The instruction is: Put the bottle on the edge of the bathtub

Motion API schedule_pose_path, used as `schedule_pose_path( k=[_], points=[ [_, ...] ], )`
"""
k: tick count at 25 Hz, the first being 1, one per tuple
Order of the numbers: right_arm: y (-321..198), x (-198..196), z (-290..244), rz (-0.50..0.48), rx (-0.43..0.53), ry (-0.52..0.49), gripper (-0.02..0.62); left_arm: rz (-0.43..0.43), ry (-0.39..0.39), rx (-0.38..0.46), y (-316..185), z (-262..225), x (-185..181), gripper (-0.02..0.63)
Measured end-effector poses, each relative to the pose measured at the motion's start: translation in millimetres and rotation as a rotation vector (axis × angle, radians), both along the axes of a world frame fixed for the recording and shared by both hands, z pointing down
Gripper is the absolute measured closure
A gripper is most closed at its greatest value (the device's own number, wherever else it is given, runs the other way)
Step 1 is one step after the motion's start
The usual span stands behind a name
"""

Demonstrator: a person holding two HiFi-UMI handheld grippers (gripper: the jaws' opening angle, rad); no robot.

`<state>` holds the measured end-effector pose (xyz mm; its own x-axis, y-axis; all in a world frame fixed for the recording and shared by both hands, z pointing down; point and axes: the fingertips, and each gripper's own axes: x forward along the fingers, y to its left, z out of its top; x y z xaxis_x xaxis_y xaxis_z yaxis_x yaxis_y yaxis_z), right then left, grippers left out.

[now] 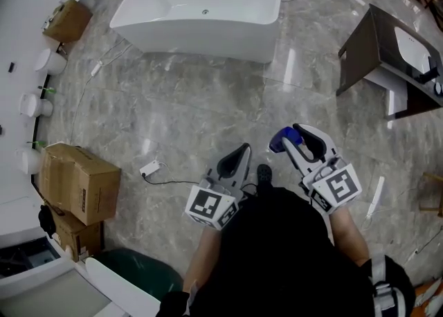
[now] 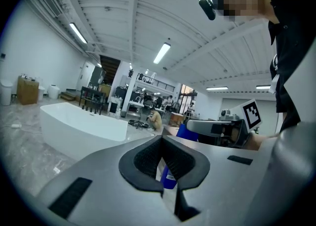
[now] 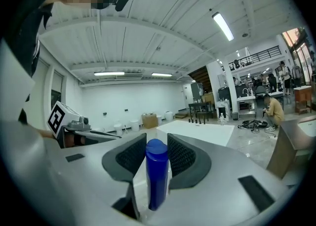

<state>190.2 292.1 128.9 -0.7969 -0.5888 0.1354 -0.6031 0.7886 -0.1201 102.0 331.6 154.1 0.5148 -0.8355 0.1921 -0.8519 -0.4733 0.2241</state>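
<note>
While the bathtub (image 1: pixel 208 11) stood ahead on the marble floor (image 1: pixel 208 115), the blue bottle (image 1: pixel 280 141) was well apart from its edge, clamped between the right gripper's (image 1: pixel 291 136) jaws. The left gripper (image 1: pixel 239 153), equally far from the bathtub, had its jaws drawn together, gripping nothing.

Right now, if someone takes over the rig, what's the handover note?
Right gripper: fingers closed on the bottle, cap end pointing out.
Left gripper: fingers together, not on the bottle.
Bathtub: ahead across the floor, well clear of both grippers.
Done: bottle is in hand.
Left: carry it to the bathtub, set it on the edge, let go.
</note>
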Motion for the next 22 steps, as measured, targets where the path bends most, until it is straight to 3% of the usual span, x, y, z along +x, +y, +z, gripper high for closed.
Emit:
schedule_pose_path(
  k=[12,22],
  points=[
    [-9,28,36,0.066,-0.086,0.074,0.462,0.040,0.024,-0.055,-17,22,10,0.594],
    [-96,13,38,0.077,-0.092,0.114,0.462,0.083,0.072,-0.063,-126,31,7,0.594]
  ],
)
